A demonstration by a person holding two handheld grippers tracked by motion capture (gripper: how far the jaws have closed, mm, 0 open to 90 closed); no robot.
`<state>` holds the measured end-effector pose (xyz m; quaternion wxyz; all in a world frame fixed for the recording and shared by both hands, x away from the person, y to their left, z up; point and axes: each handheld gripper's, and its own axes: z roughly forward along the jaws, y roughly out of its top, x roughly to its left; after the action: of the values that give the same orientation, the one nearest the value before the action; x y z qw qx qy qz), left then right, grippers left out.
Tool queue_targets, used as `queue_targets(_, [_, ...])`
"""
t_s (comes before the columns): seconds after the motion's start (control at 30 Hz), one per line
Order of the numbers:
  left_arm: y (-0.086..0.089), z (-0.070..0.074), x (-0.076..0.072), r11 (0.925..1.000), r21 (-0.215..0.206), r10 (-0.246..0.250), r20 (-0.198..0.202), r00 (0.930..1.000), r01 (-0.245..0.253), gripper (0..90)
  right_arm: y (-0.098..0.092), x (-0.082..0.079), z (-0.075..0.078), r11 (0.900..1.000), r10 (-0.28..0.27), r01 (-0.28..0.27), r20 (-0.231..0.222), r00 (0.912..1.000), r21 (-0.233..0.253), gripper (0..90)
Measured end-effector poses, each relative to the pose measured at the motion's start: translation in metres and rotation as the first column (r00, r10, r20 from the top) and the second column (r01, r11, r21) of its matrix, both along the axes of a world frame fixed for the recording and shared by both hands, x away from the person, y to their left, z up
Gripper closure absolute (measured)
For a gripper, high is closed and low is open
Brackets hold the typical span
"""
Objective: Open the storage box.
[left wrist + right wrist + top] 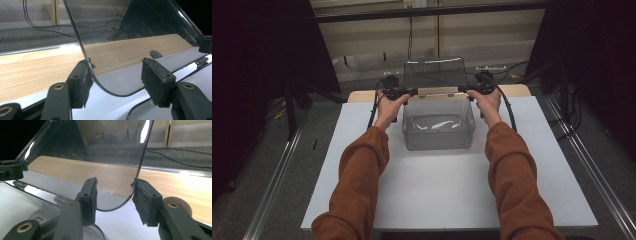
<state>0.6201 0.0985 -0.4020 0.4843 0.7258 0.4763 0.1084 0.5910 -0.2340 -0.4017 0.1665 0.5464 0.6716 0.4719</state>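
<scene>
A clear plastic box [438, 127] is seen on the white tabletop [447, 185], its transparent lid [435, 72] raised upright behind it. The left gripper [116, 80] is held at the lid's left lower corner, jaws parted, with the lid edge touching one pad and the other pad clear of it. The right gripper [115, 197] is likewise spread at the opposite corner, the lid edge against one pad only. Neither gripper is clamped on the lid.

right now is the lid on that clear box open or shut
Open. The lid stands raised behind the clear box, hinged at its back rim. The left gripper and right gripper sit at its lower corners, jaws apart.
</scene>
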Motion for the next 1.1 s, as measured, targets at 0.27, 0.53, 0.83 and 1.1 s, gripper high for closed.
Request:
queue_targets(0.27, [-0.0003,0.0007,0.0002,0.9999,0.008,0.009,-0.017,0.9998,-0.008,41.3,0.0001,0.0008,-0.0015,1.000,-0.004,0.004,-0.011,0.9999,0.018,52.2])
queue_targets(0.53, [0.0002,-0.0005,0.0008,0.9998,0.004,0.019,-0.024,0.9995,-0.019,41.2,0.0011,0.0010,-0.0034,0.999,-0.012,0.013,-0.024,0.9996,0.036,50.0])
queue_targets(0.83, [0.0006,-0.0009,0.0008,0.9998,-0.002,0.022,-0.030,0.9993,-0.022,41.2,0.0014,0.0013,-0.0044,0.999,-0.017,0.019,-0.035,0.9993,0.050,49.3])
queue_targets(1.1, [0.0009,-0.0021,0.0012,0.9995,-0.010,0.030,-0.034,0.9990,-0.031,41.0,0.0025,0.0017,-0.0066,0.997,-0.035,0.037,-0.040,0.9986,0.064,48.6])
